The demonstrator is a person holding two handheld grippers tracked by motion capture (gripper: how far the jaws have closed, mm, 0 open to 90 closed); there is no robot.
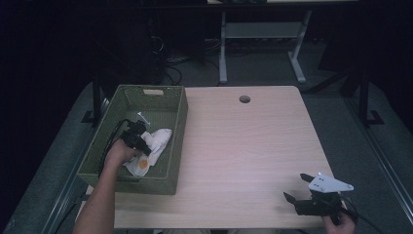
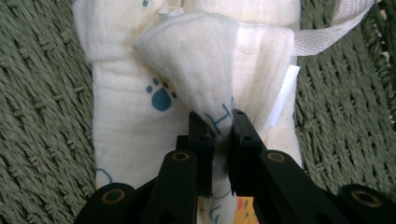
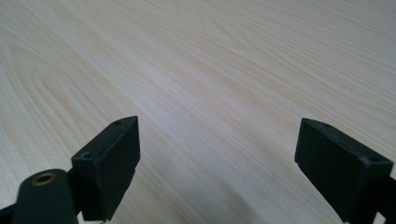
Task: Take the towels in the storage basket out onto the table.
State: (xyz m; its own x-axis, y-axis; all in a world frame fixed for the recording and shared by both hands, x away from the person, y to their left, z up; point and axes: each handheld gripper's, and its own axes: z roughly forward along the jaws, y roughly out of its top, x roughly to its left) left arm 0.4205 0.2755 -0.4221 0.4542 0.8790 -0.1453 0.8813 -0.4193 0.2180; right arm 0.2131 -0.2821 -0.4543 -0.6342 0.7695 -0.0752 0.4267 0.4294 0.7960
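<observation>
A white cloth [image 1: 155, 146] printed with blue paw marks and an orange spot lies inside the green woven basket [image 1: 177, 127] at the table's left. My left gripper [image 1: 140, 143] reaches down into the basket and is shut on a raised fold of the cloth [image 2: 205, 70], pinched between its black fingertips [image 2: 200, 128]. A white strap [image 2: 322, 39] and a small label run off the cloth's right side. My right gripper [image 1: 298, 186] rests low over the table's near right corner, jaws wide apart with only bare wood [image 3: 210, 84] between them.
The light wooden table [image 1: 243, 146] has a round cable hole [image 1: 244, 99] near its far edge. Beyond it stand the white legs of another desk [image 1: 297, 63] with cables on the dark floor. The basket's woven floor [image 2: 42, 116] surrounds the cloth.
</observation>
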